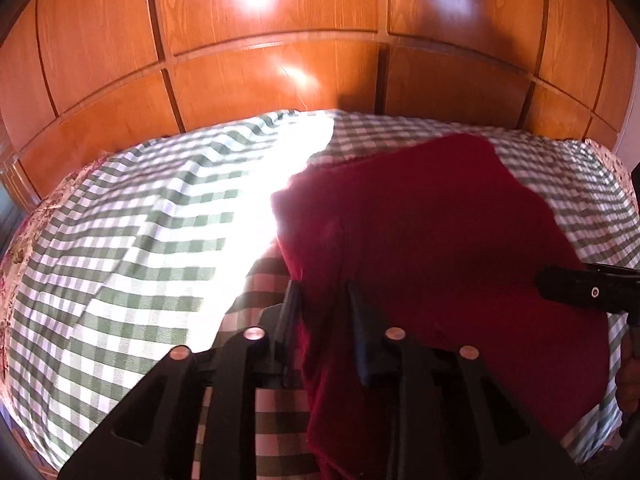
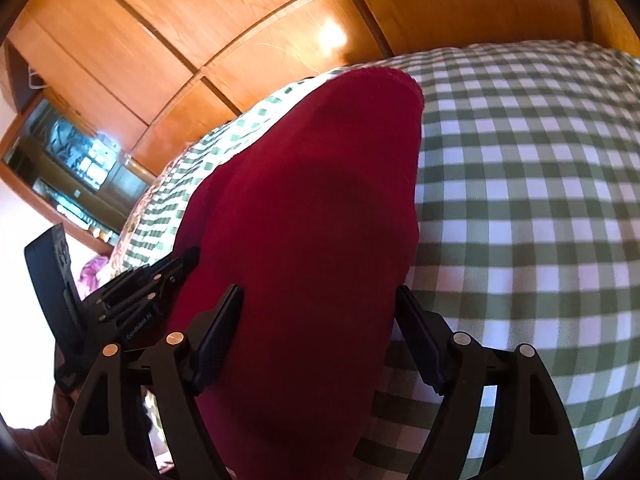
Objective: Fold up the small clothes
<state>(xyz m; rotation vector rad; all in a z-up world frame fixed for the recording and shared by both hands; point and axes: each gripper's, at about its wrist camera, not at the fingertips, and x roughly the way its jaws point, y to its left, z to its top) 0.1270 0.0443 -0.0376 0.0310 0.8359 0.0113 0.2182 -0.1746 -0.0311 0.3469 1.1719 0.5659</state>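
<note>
- Step, as I read it: mid-fold on the red garment. It lies on the green-checked cloth over the bed, wooden panelling behind, with its near edge raised off the surface.
- Left hand-held gripper: fingers close together, a fold of the garment's near-left edge pinched between them. Fabric drapes down past the fingers.
- Right hand-held gripper: fingers spread wide, straddling the garment. Left finger touches the red fabric; right finger sits at its edge. Not clamped on it.
- Right gripper's tip shows at the right edge of the left view, over the garment.
- Next move, judged: close the right one on its edge, then carry both edges across together, level, or the fold skews.
- Risk: one-sided grip drags the cloth and wrinkles the checked cover.
</note>
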